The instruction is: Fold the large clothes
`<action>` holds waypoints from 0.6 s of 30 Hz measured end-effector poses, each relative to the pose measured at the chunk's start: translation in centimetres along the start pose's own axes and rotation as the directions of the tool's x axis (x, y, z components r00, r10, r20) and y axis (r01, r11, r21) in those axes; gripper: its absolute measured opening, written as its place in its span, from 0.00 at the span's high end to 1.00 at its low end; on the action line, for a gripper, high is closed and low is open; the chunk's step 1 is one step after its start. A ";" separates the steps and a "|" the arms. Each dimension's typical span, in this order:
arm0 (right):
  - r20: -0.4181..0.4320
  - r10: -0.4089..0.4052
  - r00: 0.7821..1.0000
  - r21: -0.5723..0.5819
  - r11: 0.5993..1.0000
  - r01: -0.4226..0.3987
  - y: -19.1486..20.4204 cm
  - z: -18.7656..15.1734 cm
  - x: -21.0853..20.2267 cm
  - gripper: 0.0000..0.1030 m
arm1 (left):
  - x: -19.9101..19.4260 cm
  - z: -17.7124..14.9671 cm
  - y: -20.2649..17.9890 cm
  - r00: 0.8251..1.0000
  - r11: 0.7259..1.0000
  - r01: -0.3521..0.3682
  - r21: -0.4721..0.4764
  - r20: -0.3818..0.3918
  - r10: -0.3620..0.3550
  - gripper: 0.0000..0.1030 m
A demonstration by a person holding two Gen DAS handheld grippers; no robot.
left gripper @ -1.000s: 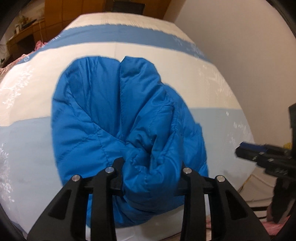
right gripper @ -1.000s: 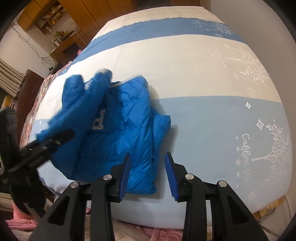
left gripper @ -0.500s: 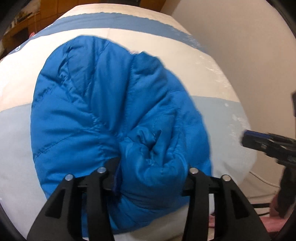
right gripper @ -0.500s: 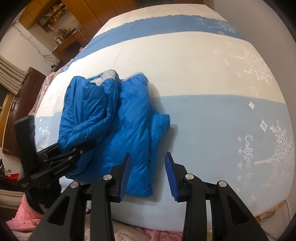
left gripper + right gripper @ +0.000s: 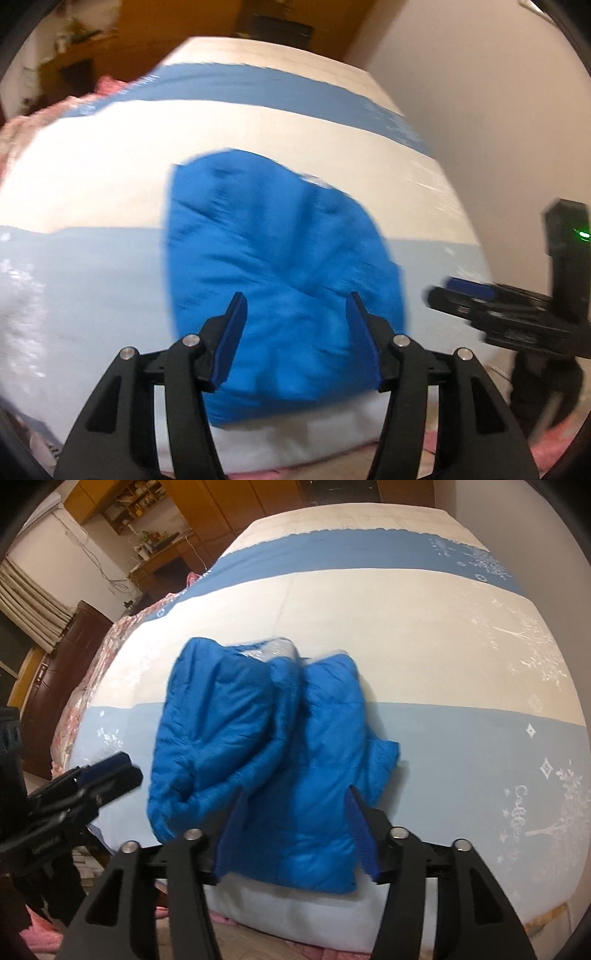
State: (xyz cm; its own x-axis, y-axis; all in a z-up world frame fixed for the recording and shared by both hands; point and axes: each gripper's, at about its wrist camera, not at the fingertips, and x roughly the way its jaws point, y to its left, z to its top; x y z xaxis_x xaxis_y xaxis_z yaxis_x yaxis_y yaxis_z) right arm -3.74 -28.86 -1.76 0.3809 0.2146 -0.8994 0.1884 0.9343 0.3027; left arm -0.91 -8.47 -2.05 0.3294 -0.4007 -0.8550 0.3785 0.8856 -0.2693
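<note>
- At the far left of the right wrist view, the left gripper [image 5: 107,771] is seen side-on, beside the left edge of the blue puffer jacket [image 5: 266,753] with a gap between them; its jaws cannot be judged from that angle.
- In its own view, the left gripper [image 5: 295,332] is held with its jaws spread wide and nothing between the blue pads [image 5: 231,339]; the view is blurred.
- Just ahead of and beneath the left gripper, the blue puffer jacket [image 5: 280,280] is laid bunched on the bed [image 5: 92,192], across the seam between the cream band and the pale blue band of the cover.
- In the right wrist view, the jacket is seen folded lengthwise, one half lapped over the other, with a strip of silvery lining showing at its far end.
- The right gripper [image 5: 295,834] is held over the near hem of the jacket with its jaws wide apart and nothing clamped; whether the pads touch the fabric cannot be told.
- At the right edge of the left wrist view, the right gripper [image 5: 461,295] is seen side-on, just beside the jacket's right edge, a green light glowing on its body.
- Well beyond the bed, wooden cabinets [image 5: 221,502] are seen.
</note>
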 end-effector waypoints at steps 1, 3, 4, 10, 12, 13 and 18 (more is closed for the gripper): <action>-0.003 0.009 1.000 0.006 1.000 -0.009 0.3 0.3 0.2 0.39 | 0.4 0.4 0.9 0.999 0.999 -0.045 -0.015 -0.006 0.045 0.46; -0.008 0.017 1.000 0.013 1.000 -0.017 0.7 0.8 0.8 0.31 | 1.2 1.1 2.9 0.996 0.995 -0.091 -0.042 -0.016 0.091 0.46; -0.015 0.016 1.000 0.012 1.000 -0.016 0.9 1.2 1.3 0.31 | 1.7 1.2 3.5 0.994 0.993 -0.105 -0.054 -0.025 0.104 0.47; -0.104 0.039 0.994 0.056 0.998 -0.033 2.1 3.1 5.2 0.27 | 3.3 2.3 5.4 0.988 0.987 -0.152 -0.049 -0.045 0.150 0.48; -0.135 0.042 0.990 0.070 0.997 -0.033 2.4 3.3 6.6 0.25 | 3.5 2.7 5.5 0.988 0.988 -0.148 -0.049 -0.047 0.146 0.48; -0.147 0.047 0.988 0.077 0.996 -0.036 2.5 3.4 7.1 0.25 | 3.4 2.9 5.5 0.987 0.987 -0.155 -0.042 -0.042 0.154 0.47; -0.163 0.013 0.987 0.078 0.997 0.000 3.3 3.6 9.0 0.28 | 3.7 3.3 5.6 0.987 0.988 -0.155 -0.029 -0.042 0.153 0.47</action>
State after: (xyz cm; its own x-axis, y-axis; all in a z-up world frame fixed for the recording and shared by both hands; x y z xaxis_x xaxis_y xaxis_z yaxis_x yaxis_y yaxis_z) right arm 3.53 -24.84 -7.68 0.2305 0.2699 -0.9349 0.2586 0.9092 0.3262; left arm 5.30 -5.77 -5.24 0.3470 -0.2500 -0.9039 0.2978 0.9433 -0.1465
